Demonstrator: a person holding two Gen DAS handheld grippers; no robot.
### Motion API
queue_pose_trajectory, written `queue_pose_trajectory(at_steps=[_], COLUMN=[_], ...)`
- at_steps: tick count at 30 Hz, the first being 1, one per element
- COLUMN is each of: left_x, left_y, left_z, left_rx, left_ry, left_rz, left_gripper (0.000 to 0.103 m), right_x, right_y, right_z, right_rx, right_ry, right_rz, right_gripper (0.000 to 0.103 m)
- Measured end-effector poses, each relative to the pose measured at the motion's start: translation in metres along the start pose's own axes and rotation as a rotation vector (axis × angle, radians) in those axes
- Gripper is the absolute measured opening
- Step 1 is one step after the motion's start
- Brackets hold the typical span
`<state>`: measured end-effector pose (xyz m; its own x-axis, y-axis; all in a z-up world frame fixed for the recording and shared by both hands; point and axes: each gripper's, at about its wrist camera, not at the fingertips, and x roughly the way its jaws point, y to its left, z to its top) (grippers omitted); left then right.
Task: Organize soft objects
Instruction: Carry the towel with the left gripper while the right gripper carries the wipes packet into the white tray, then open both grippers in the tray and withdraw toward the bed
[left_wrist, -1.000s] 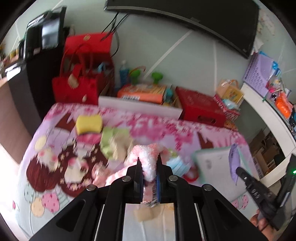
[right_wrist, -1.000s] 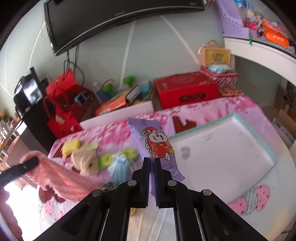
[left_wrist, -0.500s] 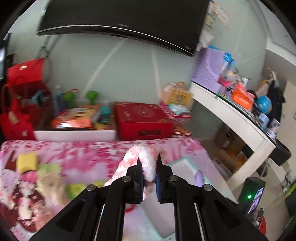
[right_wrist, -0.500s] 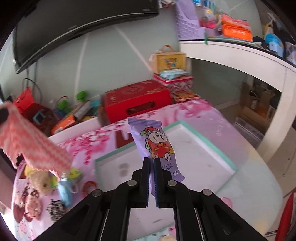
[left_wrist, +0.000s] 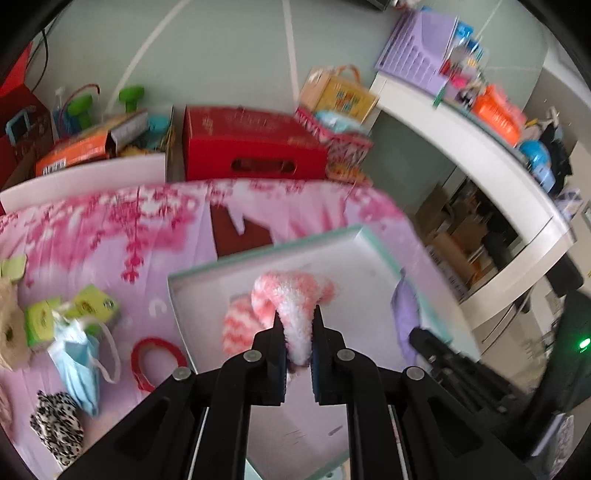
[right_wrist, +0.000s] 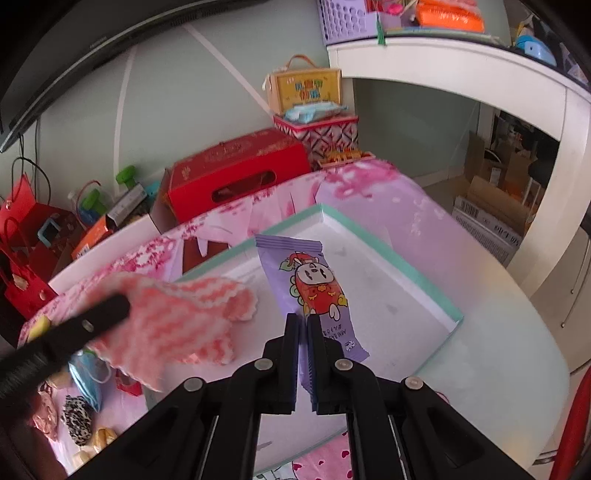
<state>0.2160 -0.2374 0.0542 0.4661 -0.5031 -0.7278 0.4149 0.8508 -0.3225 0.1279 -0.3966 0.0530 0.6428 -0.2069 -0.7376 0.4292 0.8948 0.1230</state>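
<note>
My left gripper (left_wrist: 297, 322) is shut on a fluffy pink-and-white sock (left_wrist: 291, 299), which hangs over the white tray with the mint rim (left_wrist: 258, 247). From the right wrist view the same sock (right_wrist: 177, 317) droops over the tray's left part, with the left gripper's finger (right_wrist: 62, 339) across it. My right gripper (right_wrist: 302, 325) is shut on a purple snack packet (right_wrist: 310, 284) with a cartoon figure, held above the tray (right_wrist: 406, 280). The packet (left_wrist: 404, 317) and the right gripper (left_wrist: 439, 354) also show at the tray's right side in the left wrist view.
On the pink cloth (left_wrist: 110, 221) left of the tray lie a blue face mask (left_wrist: 79, 358), green packets (left_wrist: 92, 306), a red ring (left_wrist: 155, 358), a leopard scrunchie (left_wrist: 55, 424) and a straw-coloured bundle (left_wrist: 9, 328). Behind the table stand a red box (left_wrist: 251, 144) and a white shelf (left_wrist: 480, 147).
Both grippers swung from over the cluttered cloth to over the tray and sank. The sock now hangs above the tray's inside; the packet has come lower over it.
</note>
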Motion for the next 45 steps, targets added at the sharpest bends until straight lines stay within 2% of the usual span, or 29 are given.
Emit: queue_pose_trajectory(at_steps=[6, 13, 14, 16, 17, 18, 25, 27, 32, 36, 43, 45], left_x=[0.038, 0.051, 0.051, 0.047, 0.046, 0.042, 0.021, 0.012, -0.008, -0.028, -0.055, -0.066], left_y=[0.006, 0.008, 0.009, 0.009, 0.009, 0.009, 0.013, 0.019, 0.041, 0.062, 0.097, 0.109], left_z=[-0.024, -0.044, -0.045, -0.047, -0.046, -0.047, -0.043, -0.044, -0.046, -0.051, -0.068, -0.074], left_rx=[0.011, 0.022, 0.025, 0.033, 0.035, 0.036, 0.058, 0.065, 0.024, -0.023, -0.087, -0.115], left_ry=[0.113, 0.165, 0.168, 0.167, 0.164, 0.153, 0.110, 0.098, 0.078, 0.063, 0.060, 0.048], left_rz=[0.062, 0.087, 0.092, 0.111, 0.118, 0.131, 0.171, 0.198, 0.233, 0.265, 0.367, 0.389], left_gripper=[0.010, 0.012, 0.015, 0.032, 0.048, 0.058, 0.069, 0.071, 0.078, 0.088, 0.089, 0.093], right_x=[0.025, 0.046, 0.045, 0.043, 0.042, 0.041, 0.037, 0.036, 0.029, 0.019, 0.006, 0.004], right_y=[0.006, 0.010, 0.010, 0.009, 0.008, 0.006, -0.001, -0.002, 0.003, 0.015, 0.044, 0.051], right_z=[-0.011, -0.023, -0.023, -0.023, -0.022, -0.021, -0.020, -0.021, -0.029, -0.038, -0.050, -0.053], right_rx=[-0.031, -0.046, -0.046, -0.040, -0.034, -0.026, 0.008, 0.013, -0.013, -0.052, -0.124, -0.137], right_ry=[0.061, 0.133, 0.136, 0.139, 0.140, 0.142, 0.166, 0.170, 0.170, 0.161, 0.150, 0.149], right_rz=[0.000, -0.004, -0.009, -0.024, -0.024, -0.020, -0.024, -0.016, -0.025, -0.006, 0.014, 0.022], right_gripper=[0.005, 0.009, 0.009, 0.009, 0.009, 0.010, 0.016, 0.021, 0.054, 0.060, 0.073, 0.077])
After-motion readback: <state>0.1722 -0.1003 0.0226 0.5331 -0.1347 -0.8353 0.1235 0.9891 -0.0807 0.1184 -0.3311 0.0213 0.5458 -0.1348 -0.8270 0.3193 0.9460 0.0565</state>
